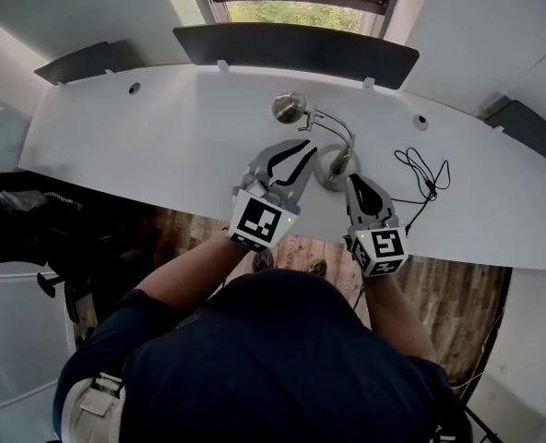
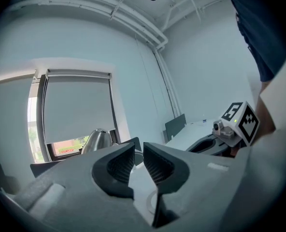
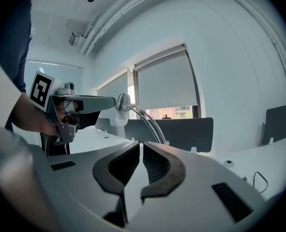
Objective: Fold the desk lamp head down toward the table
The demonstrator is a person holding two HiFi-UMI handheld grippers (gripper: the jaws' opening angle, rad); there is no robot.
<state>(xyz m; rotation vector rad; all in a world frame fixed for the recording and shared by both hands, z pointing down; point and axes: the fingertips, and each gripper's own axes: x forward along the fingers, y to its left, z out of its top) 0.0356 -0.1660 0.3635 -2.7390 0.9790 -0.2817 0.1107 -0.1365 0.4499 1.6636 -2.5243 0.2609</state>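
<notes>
A chrome desk lamp stands on the white desk [image 1: 144, 137]: its head [image 1: 289, 108] sits up and to the left, a thin curved neck [image 1: 336, 129] runs down to the round base [image 1: 329, 170]. My left gripper [image 1: 307, 149] is just below the head and left of the neck, open by a narrow gap with nothing between the jaws. The left gripper view has the lamp head [image 2: 97, 140] just left of the left gripper [image 2: 138, 150]. My right gripper [image 1: 355, 181] is shut and empty beside the base; in its own view the right gripper [image 3: 139, 144] points at the neck [image 3: 150, 121] and head [image 3: 121, 102].
A black cable [image 1: 422, 171] lies coiled on the desk right of the lamp. Dark divider panels [image 1: 291, 48] stand along the desk's far edge under a window. The desk's front edge runs just below both grippers, with wood floor beneath.
</notes>
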